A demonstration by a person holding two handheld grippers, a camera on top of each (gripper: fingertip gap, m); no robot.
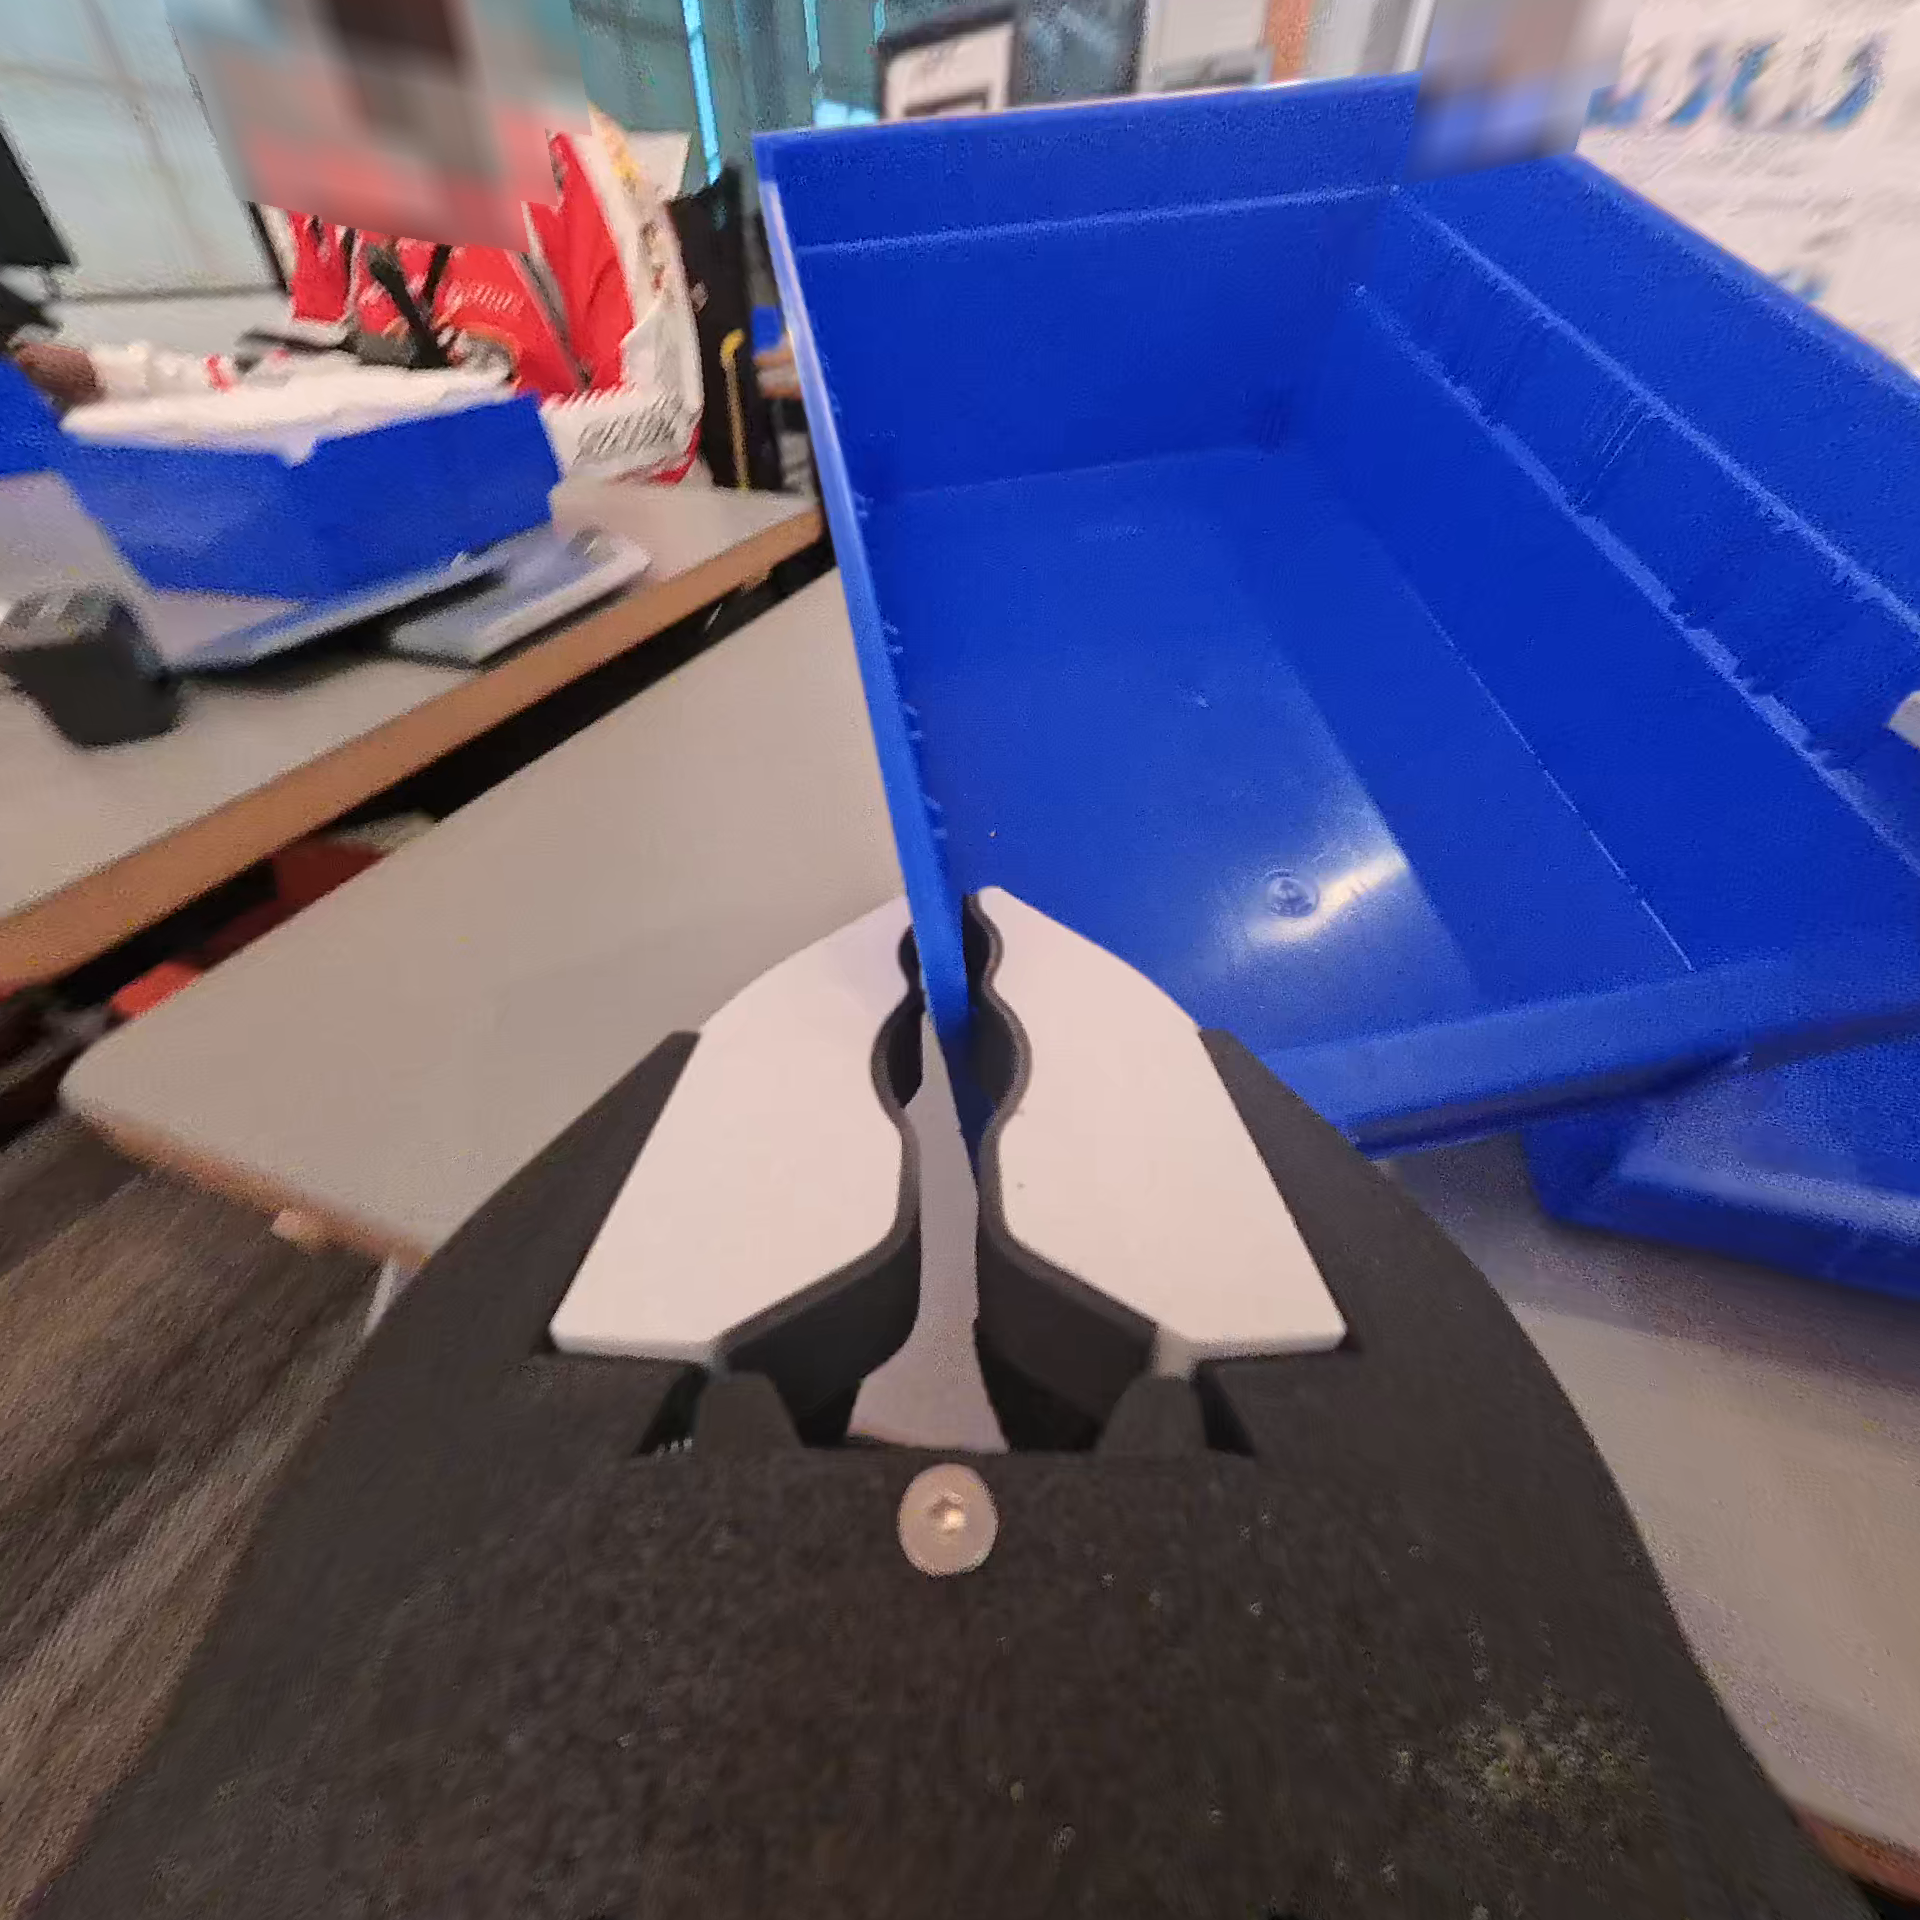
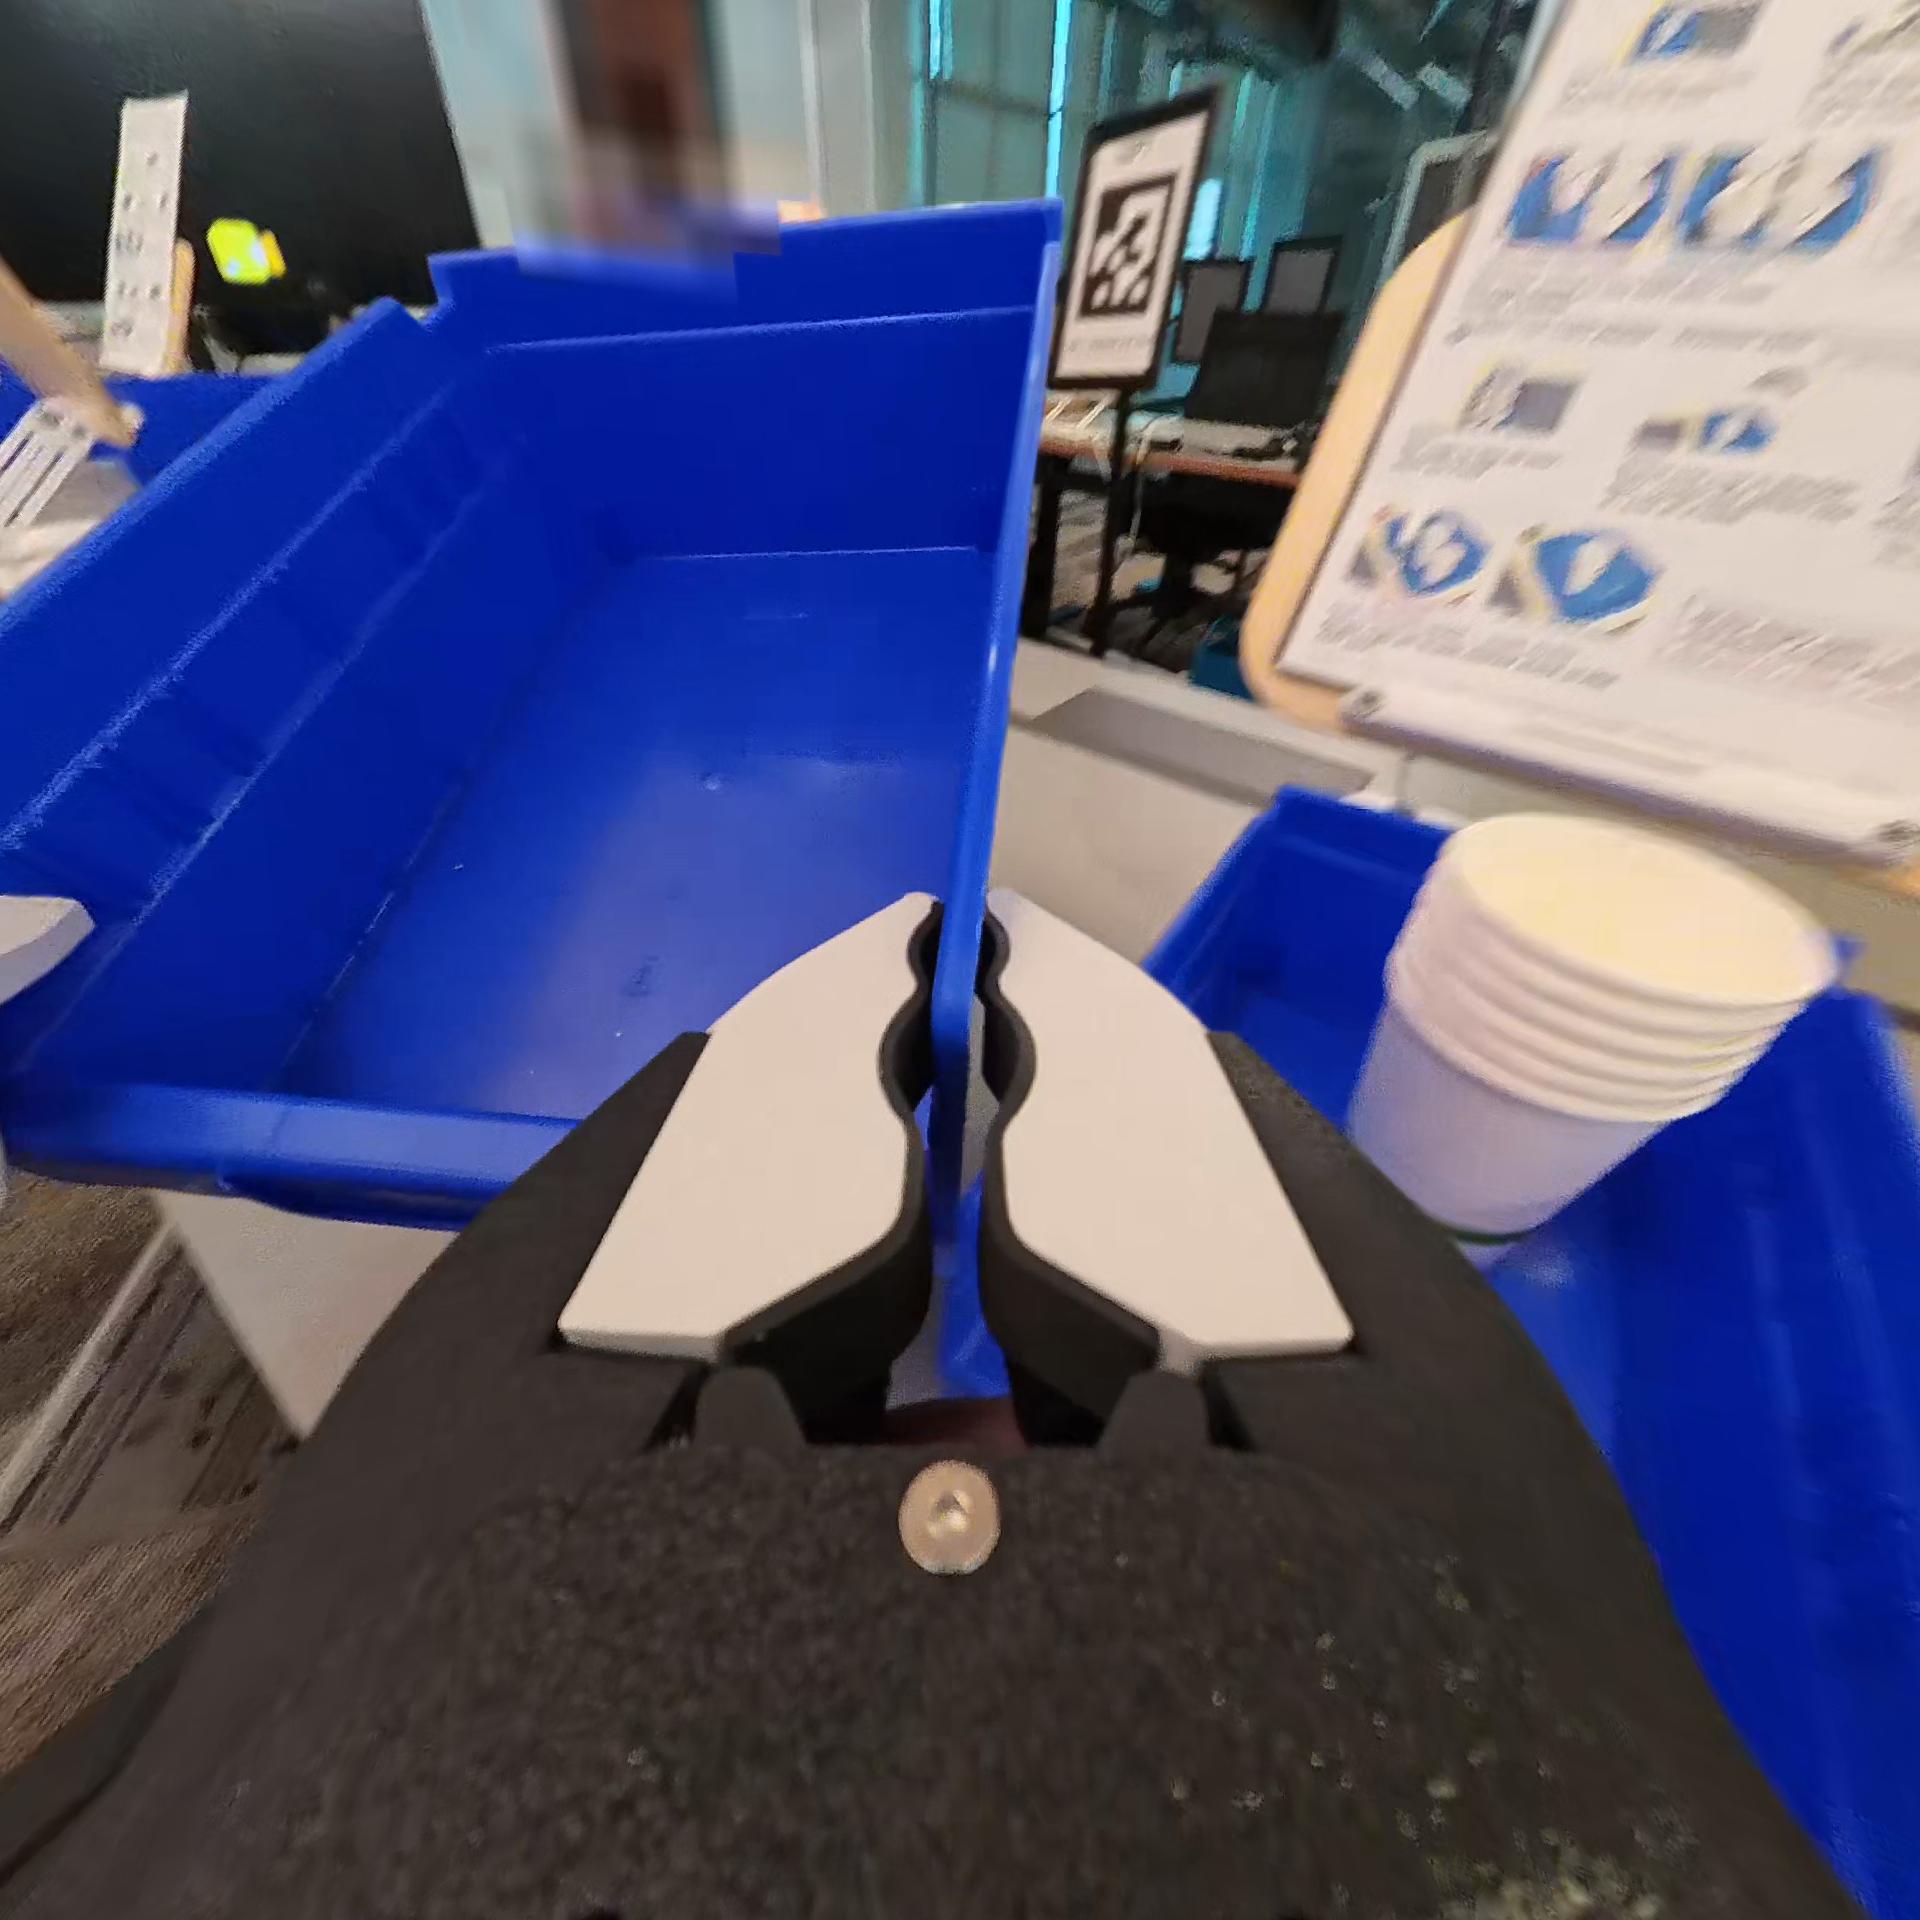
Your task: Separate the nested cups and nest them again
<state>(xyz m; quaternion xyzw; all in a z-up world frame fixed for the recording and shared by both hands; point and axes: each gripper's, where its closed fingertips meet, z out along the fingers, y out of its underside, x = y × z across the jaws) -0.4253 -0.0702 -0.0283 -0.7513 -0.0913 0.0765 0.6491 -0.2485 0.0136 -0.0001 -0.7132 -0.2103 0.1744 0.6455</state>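
Left claw [image 1: 948,940], right claw [image 2: 961,935] each clenched on one lifted bin [image 1: 1299,675]; second bin [image 2: 1714,1299], perhaps six nested cups [image 2: 1558,1018]

No legible writing can be made out in either view. In the right wrist view, a white instruction sheet with small blue pictures on a pale wooden board [image 2: 1621,416] is seen at 2 o'clock, its lines of print blurred. A black-framed sign with a black-and-white block pattern [image 2: 1132,239] is seen at 12 o'clock. A narrow white upright card [image 2: 145,229] at 10 o'clock bears marks too blurred to read.
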